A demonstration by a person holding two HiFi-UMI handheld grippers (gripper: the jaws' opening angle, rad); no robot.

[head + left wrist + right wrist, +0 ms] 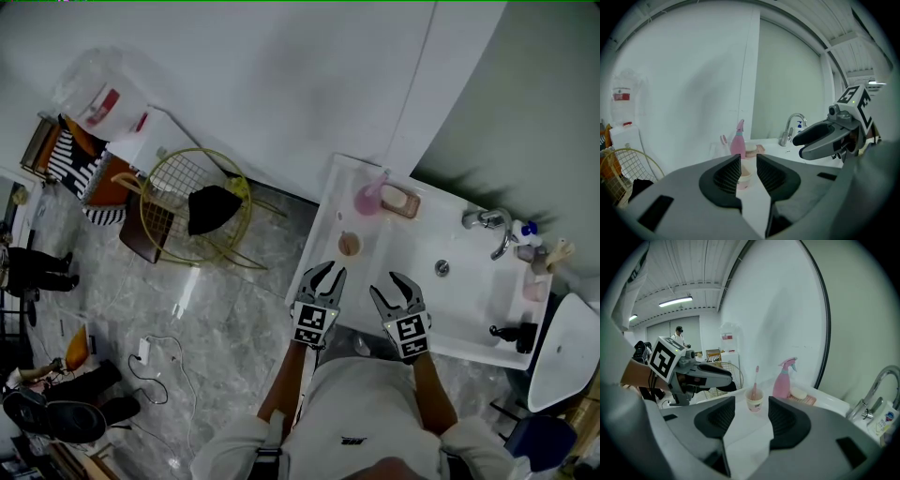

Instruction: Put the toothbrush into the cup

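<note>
Toothbrush (755,379) stands head-up in the cup (754,402), handle inside and leaning slightly; the pink head is clear of the rim. The cup sits on the white sink counter (328,211), on the flat part to the left of the basin.

Behind the cup, nearer the wall: pink spray bottle (368,198), upright. Soap dish (401,201) lies just beside the bottle, with a pale bar on it. Faucet (493,227) is at the far side of the basin, well apart from the cup.

Left gripper (326,274): jaws spread with a narrow gap, nothing between the pads. Its own view looks through the gap at the cup farther along the counter, not touching. It hangs over the front edge of the counter.

Right gripper (391,286): jaws spread wider, nothing held. In its own view the cup and toothbrush sit beyond the gap between the pads, apart from both. It is positioned over the front rim of the basin, just beside the left gripper and level with it.

Both grippers point toward the wall, and the cup is ahead of the left one.

Wire basket (164,192) stands on the grey floor to the left of the counter, with a dark item inside.
</note>
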